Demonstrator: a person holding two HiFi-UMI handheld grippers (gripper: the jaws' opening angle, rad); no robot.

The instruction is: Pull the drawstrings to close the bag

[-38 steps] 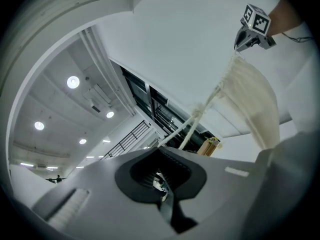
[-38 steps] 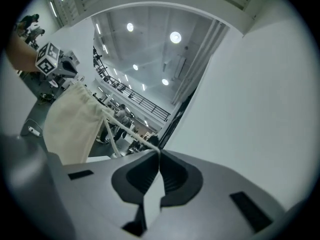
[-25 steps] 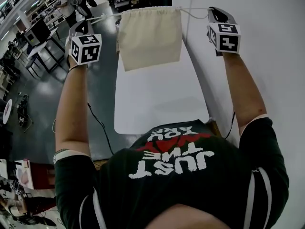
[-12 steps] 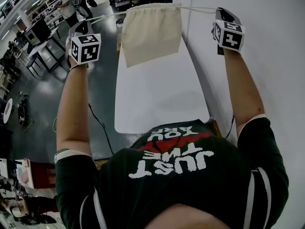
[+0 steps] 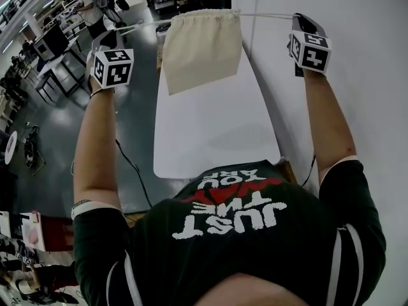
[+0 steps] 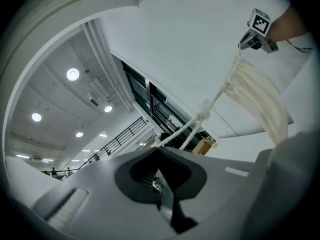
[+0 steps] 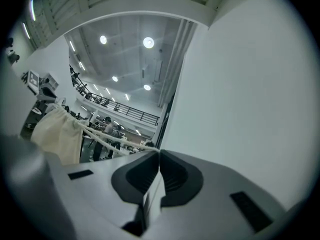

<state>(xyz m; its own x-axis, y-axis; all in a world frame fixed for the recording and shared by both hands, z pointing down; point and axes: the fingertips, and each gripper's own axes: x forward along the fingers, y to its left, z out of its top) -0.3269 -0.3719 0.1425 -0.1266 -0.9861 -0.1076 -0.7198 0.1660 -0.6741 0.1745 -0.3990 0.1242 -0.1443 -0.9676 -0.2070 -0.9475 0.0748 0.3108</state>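
**Bag strung taut between two grips**

In its own view the left hand-held gripper [image 6: 157, 151] is pressed together on the left white cotton drawstring [image 5: 143, 24], which leaves the jaw tips as a doubled, knotted cord. In the head view it sits at the upper left of the frame.

From there the cord runs rightward to the cream cloth drawstring bag [image 5: 203, 46]. The bag hangs in the air at upper centre, above the far end of the white bench [image 5: 210, 132] and clear of it. Its mouth edge is puckered along the top. The body hangs flat, so it is probably empty (the inside shows in no view).

The right white drawstring [image 5: 268, 15] continues to the upper right, where the right hand-held gripper [image 7: 159, 153] pinches it with its jaws together.

Both cords lie along one nearly level line across the frame, and the bag sits between the grippers, not clearly nearer to either. Any further closing would call for pulling outward along that line, left and right apart.
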